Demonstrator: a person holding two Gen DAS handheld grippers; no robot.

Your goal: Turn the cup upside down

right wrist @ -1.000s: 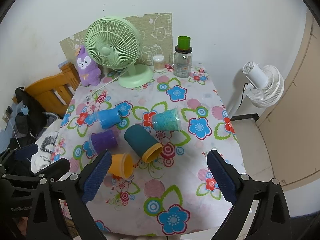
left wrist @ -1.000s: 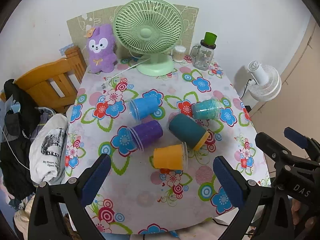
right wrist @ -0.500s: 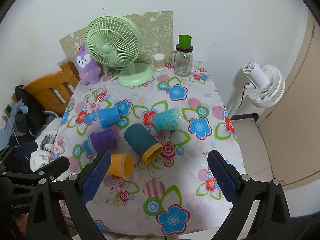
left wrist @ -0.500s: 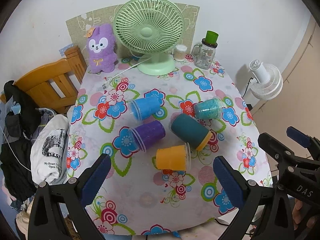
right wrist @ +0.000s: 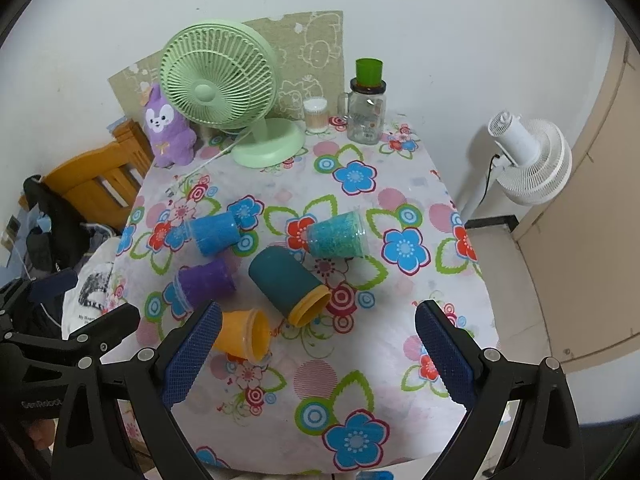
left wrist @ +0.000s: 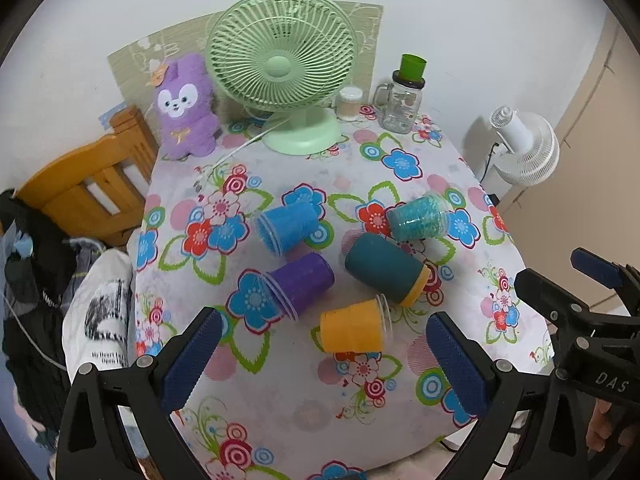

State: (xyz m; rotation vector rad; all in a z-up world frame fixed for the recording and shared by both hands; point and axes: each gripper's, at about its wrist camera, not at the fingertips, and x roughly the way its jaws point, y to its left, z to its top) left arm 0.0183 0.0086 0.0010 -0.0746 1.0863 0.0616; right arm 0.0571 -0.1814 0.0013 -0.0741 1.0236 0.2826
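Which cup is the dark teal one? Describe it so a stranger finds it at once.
On the floral table, in front of the green fan, five cups lie on their sides. The dark teal cup lies in the middle of them. It is the biggest, and the only one with a yellow rim.

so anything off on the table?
All five cups lie tipped on their sides: blue cup, purple cup, orange cup, dark teal cup and glittery teal cup. None is upright or inverted. No spill or damage visible.
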